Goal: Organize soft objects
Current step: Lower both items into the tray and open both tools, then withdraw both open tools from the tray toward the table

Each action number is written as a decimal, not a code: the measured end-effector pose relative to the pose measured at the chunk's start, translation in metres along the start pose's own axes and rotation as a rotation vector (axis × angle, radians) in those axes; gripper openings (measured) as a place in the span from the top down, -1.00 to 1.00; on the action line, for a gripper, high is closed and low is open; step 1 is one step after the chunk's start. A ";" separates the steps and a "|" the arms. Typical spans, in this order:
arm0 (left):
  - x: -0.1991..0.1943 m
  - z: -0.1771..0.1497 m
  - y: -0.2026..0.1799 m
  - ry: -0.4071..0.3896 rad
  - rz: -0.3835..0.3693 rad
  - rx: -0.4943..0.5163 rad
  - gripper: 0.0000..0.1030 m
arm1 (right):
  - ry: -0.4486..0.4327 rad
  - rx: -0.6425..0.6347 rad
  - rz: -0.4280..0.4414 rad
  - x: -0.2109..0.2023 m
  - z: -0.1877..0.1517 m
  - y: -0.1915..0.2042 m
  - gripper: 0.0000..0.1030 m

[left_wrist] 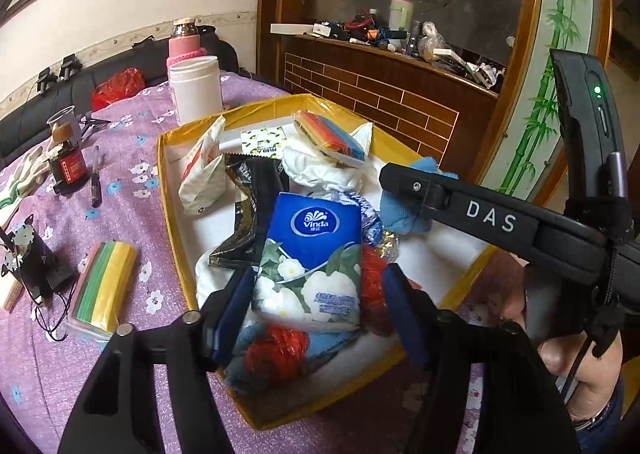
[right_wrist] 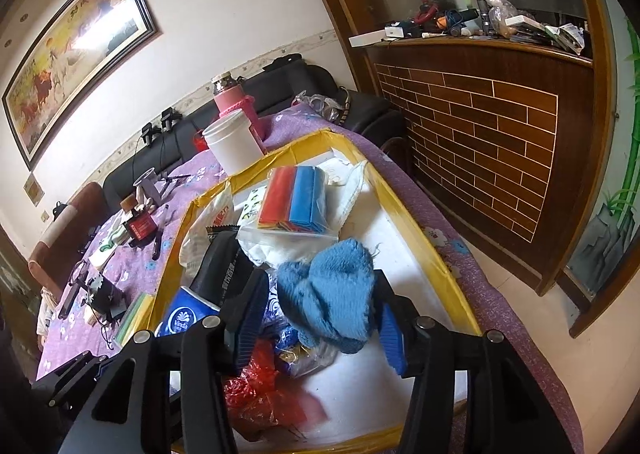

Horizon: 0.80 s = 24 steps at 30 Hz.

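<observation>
Left wrist | left gripper [left_wrist: 316,310] parted astride glossy tissue pack [left_wrist: 310,258] | fuzzy blue cloth [right_wrist: 332,294] between right gripper's [right_wrist: 320,328] parted pads

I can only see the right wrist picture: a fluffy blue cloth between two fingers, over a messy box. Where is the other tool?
Observer: The left gripper hovers over the same yellow-edged box, with its fingers on either side of a Vinda tissue pack and not pressing on it.
Visitor: I only see a blue corner of that pack. What is on the rest?
Observer: White flowers with green leaves, printed below the blue logo.
Visitor: Who is holding the tool that I look along?
Observer: A person's hand is wrapped around the handle of the right gripper.
</observation>
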<state>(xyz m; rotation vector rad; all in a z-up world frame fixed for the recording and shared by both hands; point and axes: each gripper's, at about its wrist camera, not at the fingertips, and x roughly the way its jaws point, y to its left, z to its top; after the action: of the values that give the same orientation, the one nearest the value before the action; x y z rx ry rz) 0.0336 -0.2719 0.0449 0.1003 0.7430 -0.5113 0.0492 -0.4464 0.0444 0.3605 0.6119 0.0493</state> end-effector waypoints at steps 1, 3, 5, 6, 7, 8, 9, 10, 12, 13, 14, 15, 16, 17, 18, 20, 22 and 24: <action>-0.003 0.000 0.000 -0.007 -0.001 0.000 -0.34 | -0.008 0.001 -0.008 -0.002 0.001 0.000 -0.27; -0.008 0.000 0.000 -0.018 0.003 0.004 -0.34 | -0.032 0.002 -0.016 -0.009 0.002 0.001 -0.36; -0.013 0.000 0.000 -0.028 0.008 0.010 -0.34 | -0.046 0.008 -0.016 -0.015 0.004 0.002 -0.37; -0.015 0.000 0.001 -0.031 0.010 0.011 -0.34 | -0.051 0.010 -0.016 -0.017 0.005 0.002 -0.37; -0.018 -0.001 0.002 -0.035 0.012 0.011 -0.34 | -0.057 0.010 -0.015 -0.019 0.006 0.003 -0.37; -0.020 -0.001 0.003 -0.036 0.013 0.010 -0.34 | -0.061 0.007 -0.016 -0.021 0.006 0.005 -0.37; -0.021 -0.001 0.004 -0.038 0.013 0.009 -0.34 | -0.064 0.005 -0.018 -0.023 0.007 0.006 -0.37; -0.024 -0.002 0.006 -0.041 0.014 0.005 -0.34 | -0.067 0.005 -0.020 -0.024 0.007 0.007 -0.37; -0.027 -0.003 0.009 -0.046 0.018 0.000 -0.34 | -0.069 0.007 -0.015 -0.027 0.008 0.010 -0.37; -0.030 -0.003 0.011 -0.047 0.020 -0.004 -0.34 | -0.069 0.003 -0.012 -0.028 0.008 0.013 -0.37; -0.032 -0.004 0.013 -0.049 0.021 -0.008 -0.34 | -0.070 -0.003 -0.008 -0.029 0.007 0.016 -0.37; -0.034 -0.005 0.016 -0.051 0.024 -0.012 -0.34 | -0.070 -0.010 -0.005 -0.030 0.007 0.020 -0.37; -0.037 -0.006 0.019 -0.054 0.028 -0.016 -0.34 | -0.071 -0.019 0.000 -0.031 0.007 0.024 -0.37; -0.040 -0.006 0.022 -0.058 0.031 -0.021 -0.34 | -0.070 -0.029 0.005 -0.031 0.007 0.029 -0.37; -0.043 -0.007 0.026 -0.061 0.035 -0.027 -0.35 | -0.069 -0.041 0.012 -0.032 0.006 0.035 -0.37; -0.050 -0.008 0.034 -0.069 0.041 -0.045 -0.35 | -0.066 -0.060 0.019 -0.033 0.005 0.044 -0.37; -0.057 -0.010 0.044 -0.073 0.049 -0.063 -0.36 | -0.062 -0.079 0.030 -0.033 0.004 0.055 -0.37; -0.064 -0.012 0.055 -0.077 0.057 -0.084 -0.37 | -0.058 -0.093 0.038 -0.032 0.002 0.063 -0.37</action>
<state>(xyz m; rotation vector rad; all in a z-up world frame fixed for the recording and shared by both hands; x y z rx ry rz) 0.0130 -0.1943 0.0734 0.0237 0.6838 -0.4271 0.0283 -0.3931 0.0850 0.2826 0.5433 0.1026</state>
